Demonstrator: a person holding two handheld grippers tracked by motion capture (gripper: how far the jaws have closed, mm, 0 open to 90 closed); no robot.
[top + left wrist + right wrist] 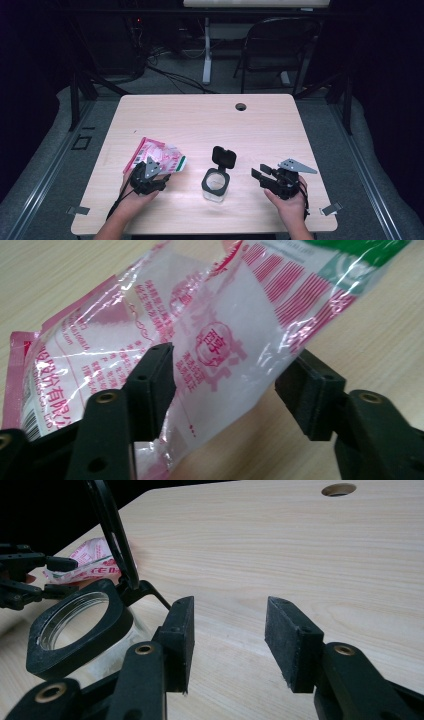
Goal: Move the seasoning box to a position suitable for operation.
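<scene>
Jaws apart, the left gripper [225, 385] straddles the plastic bag [200, 335]; the right gripper [230, 640], jaws apart, hovers beside the jar [75, 630].

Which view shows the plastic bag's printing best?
The left gripper view: the plastic bag lies close up between the left claw's jaws, red print legible. The high view shows it small; the right gripper view catches a distant corner behind the jar.

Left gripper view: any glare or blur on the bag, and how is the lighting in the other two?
Left gripper view: white glare streaks on the plastic bag, print readable, near jaws soft. High view: table lit, surroundings dark. Right gripper view: jar and jaws sharp, far bag soft.
</scene>
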